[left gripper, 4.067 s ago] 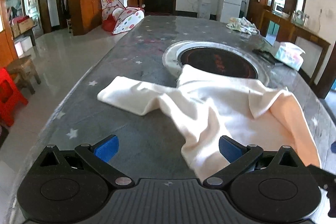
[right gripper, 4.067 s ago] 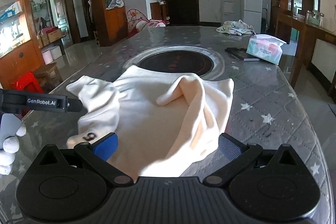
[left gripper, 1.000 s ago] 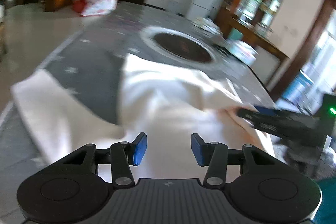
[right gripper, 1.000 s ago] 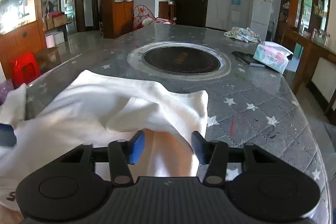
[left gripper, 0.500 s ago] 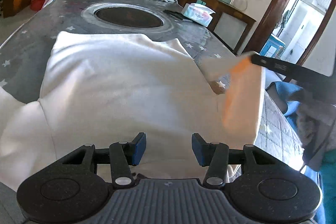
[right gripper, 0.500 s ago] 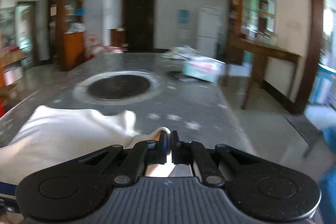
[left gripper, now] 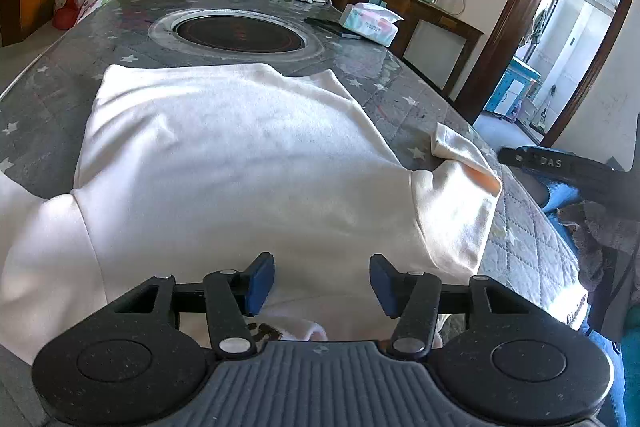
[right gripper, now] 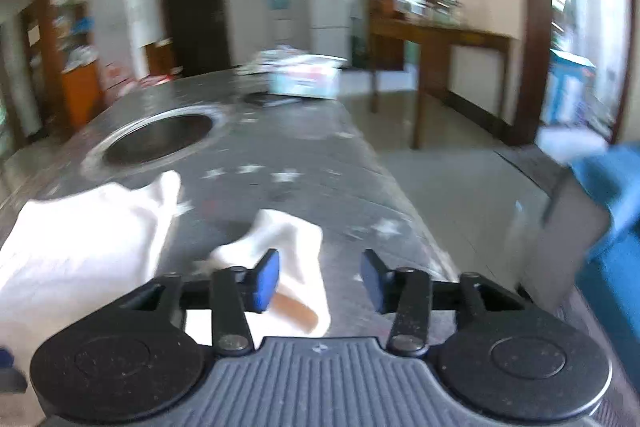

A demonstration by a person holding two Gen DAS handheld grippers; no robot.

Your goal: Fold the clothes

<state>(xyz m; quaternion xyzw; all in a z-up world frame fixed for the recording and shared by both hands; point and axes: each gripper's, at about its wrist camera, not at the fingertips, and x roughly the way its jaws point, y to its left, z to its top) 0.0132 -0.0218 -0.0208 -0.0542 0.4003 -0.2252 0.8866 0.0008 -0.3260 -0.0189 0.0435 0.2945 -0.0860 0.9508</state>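
One cream long-sleeved cotton top (left gripper: 240, 155), spread flat on the grey star-quilted surface (left gripper: 60, 67) ahead for folding; my left gripper (left gripper: 322, 285) and right gripper (right gripper: 319, 279) both spread, empty, above it.

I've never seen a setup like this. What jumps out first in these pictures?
The big cream shirt spread flat across the grey star-patterned table fills the near half of the left view. Beyond it, a dark round cooktop sits sunk into the table. Up close, both the left gripper and right gripper show open blue-tipped fingers.
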